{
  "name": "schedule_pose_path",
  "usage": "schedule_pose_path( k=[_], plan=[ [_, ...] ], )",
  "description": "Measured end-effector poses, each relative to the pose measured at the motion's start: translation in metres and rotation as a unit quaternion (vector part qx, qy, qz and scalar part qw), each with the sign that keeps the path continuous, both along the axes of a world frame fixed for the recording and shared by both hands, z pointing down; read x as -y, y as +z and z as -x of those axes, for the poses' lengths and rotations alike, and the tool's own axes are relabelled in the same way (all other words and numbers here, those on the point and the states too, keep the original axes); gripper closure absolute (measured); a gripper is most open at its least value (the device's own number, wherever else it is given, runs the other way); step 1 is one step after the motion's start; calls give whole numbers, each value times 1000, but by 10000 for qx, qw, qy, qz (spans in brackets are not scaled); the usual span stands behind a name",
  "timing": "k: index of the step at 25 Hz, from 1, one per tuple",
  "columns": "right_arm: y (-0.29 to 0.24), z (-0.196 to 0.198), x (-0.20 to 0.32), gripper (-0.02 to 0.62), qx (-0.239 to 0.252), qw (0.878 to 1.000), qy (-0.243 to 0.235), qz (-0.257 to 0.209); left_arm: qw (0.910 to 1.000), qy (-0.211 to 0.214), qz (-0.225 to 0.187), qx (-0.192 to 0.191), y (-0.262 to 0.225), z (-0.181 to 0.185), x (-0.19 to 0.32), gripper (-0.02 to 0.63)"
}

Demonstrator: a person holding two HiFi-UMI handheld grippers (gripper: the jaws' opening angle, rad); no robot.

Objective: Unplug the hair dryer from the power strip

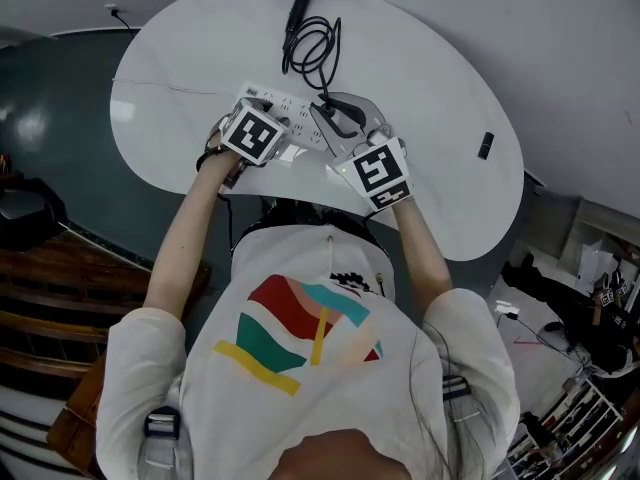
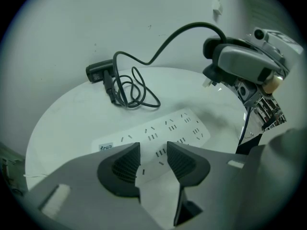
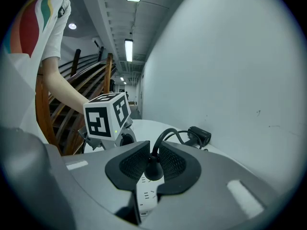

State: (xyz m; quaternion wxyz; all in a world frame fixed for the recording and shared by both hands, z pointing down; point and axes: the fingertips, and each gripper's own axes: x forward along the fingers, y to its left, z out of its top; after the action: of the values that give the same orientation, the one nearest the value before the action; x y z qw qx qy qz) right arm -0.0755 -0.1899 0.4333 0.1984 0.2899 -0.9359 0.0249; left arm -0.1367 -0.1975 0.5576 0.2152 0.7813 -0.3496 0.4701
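Just illegible label on power strip

With both bare forearms stretched forward, the left tool is held pointing steeply down, its jaws parted and pressed on nothing, while the right tool is tilted less steeply, its jaws closed on a black plug.

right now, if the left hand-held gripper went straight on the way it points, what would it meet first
Probably the power strip: the left hand-held gripper points down at it, jaws open, nothing between them.
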Motion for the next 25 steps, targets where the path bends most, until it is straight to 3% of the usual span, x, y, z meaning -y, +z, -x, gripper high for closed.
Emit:
schedule_pose_path(
  k=[5, 8, 15, 18, 25],
  plan=[
    [0, -9, 1, 522, -19, 9999, 129, 0, 9997, 12, 237, -8, 7, -2, -10, 432],
    [2, -16, 3, 522, -53, 9997, 236, 22, 10000, 42, 62, 47, 2, -1, -3, 431],
    [15, -45, 7, 522, -204, 9977, 617, 166, 9999, 67, 123, 26, 4, -1, -5, 431],
    [25, -63, 9, 522, -272, 9953, 874, 309, 9999, 84, -62, 58, -2, 0, 1, 431],
    [66, -103, 6, 523, -477, 9852, 1392, 881, 9997, 94, 161, -154, 1, -9, -7, 431]
  ],
)
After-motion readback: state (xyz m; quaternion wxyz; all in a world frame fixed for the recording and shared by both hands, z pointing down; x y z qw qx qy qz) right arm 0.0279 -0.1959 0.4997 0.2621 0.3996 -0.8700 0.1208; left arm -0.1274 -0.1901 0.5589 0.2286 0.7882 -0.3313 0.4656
